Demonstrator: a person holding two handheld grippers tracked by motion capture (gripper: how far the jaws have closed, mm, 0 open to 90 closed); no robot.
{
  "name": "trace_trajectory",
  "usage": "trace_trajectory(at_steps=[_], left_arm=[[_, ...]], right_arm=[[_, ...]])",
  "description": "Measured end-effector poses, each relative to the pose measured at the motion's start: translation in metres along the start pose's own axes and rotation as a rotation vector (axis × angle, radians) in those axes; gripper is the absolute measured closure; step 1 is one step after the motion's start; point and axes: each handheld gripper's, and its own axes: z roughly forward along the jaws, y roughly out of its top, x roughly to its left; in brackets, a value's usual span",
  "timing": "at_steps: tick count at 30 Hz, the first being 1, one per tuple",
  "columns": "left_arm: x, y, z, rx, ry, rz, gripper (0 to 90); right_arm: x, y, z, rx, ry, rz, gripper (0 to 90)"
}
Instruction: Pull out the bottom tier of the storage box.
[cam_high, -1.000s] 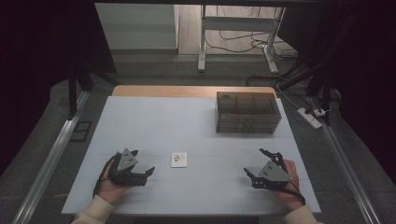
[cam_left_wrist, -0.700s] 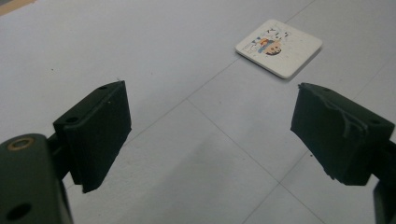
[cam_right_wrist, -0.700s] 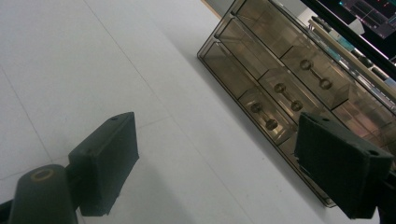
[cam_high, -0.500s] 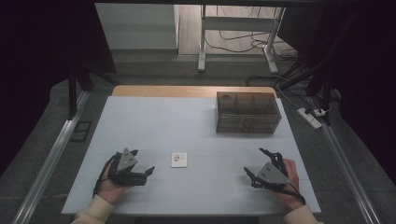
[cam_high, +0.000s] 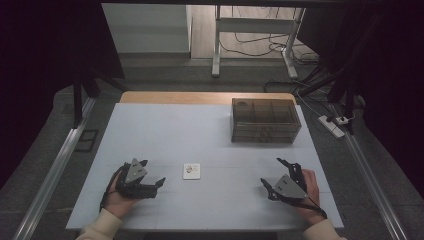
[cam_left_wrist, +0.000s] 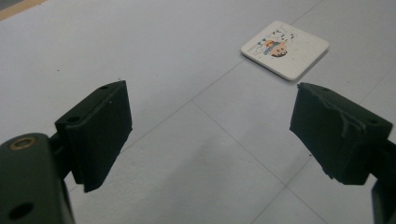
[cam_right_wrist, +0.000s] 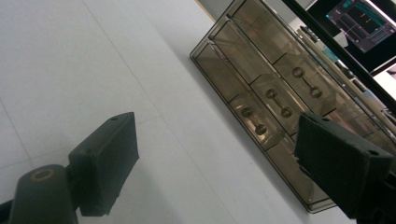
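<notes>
- Open white table (cam_high: 165, 125) spreads wide between the left gripper (cam_high: 150, 176) and the right gripper (cam_high: 281, 176), both resting near its front edge with fingers spread and nothing between them.
- One low obstacle lies in that lane: a small square coaster (cam_high: 191, 171) (flat, printed face up), just beside the left gripper and well apart from the right.
- A smoky clear drawer organizer (cam_high: 265, 120) blocks the far right part of the table, ahead of the right gripper.
- The whole left and middle of the table behind the coaster lies bare for passage.
</notes>
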Motion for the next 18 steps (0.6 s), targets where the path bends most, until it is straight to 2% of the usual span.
trace_trajectory(at_steps=[8,14,18], left_arm=[[0.0000,-0.0001,0.0017,0.006,-0.002,0.000,12.7],[-0.0001,0.0006,0.0043,0.012,0.004,0.000,12.1],[0.0004,0.0004,0.0040,0.012,0.006,0.000,12.1]], right_arm=[[0.0001,0.0022,0.0024,-0.009,-0.045,-0.035,13.9],[-0.0041,0.0013,0.0061,-0.004,-0.075,-0.031,14.3],[-0.0062,0.0008,0.0077,-0.020,-0.083,-0.027,14.4]])
